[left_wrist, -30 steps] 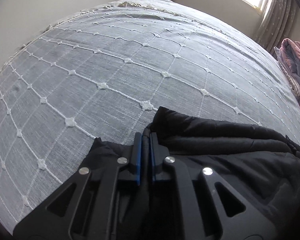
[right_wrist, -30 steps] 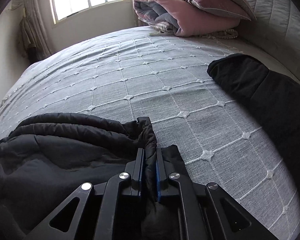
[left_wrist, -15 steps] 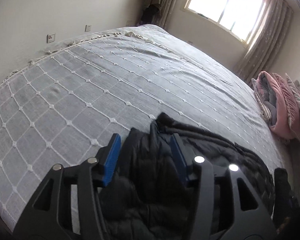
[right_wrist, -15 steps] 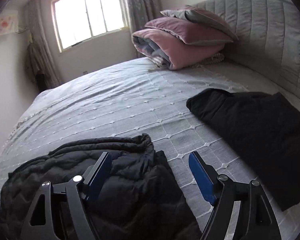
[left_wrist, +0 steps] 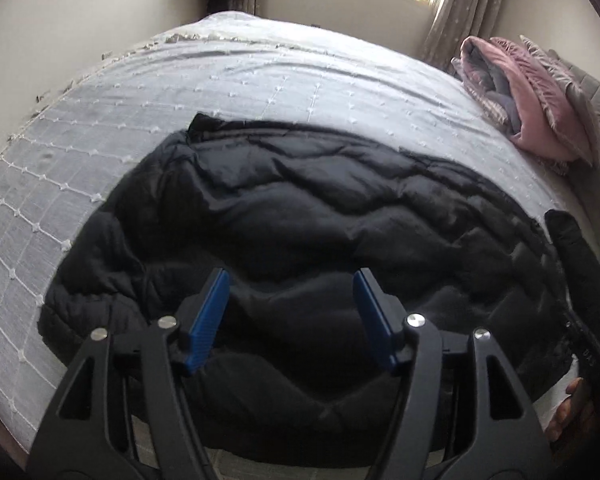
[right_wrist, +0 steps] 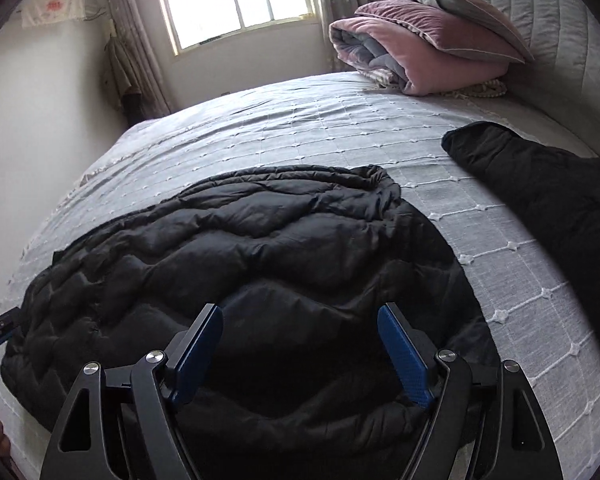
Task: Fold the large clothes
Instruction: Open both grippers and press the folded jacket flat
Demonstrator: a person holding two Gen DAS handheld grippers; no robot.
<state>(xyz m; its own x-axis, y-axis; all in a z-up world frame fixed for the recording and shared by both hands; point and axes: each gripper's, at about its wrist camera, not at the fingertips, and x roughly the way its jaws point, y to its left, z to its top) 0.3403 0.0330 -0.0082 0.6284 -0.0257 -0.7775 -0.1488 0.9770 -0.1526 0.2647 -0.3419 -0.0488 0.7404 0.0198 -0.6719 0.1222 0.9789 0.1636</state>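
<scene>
On bed [right_wrist: 284, 128], black quilted puffer jacket [right_wrist: 260, 264] lies folded, puffy; left hand-held gripper [left_wrist: 291, 312] opening, right hand-held gripper [right_wrist: 300, 344] wide, both w/o hold.

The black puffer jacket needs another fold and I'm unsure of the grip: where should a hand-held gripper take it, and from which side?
Take the puffer jacket at its far right corner, where the bunched hem stands up off the bedspread. Come from the right, over bare bedspread; that thick rolled edge gives the pads something to pinch, unlike the flat quilted middle.
</scene>
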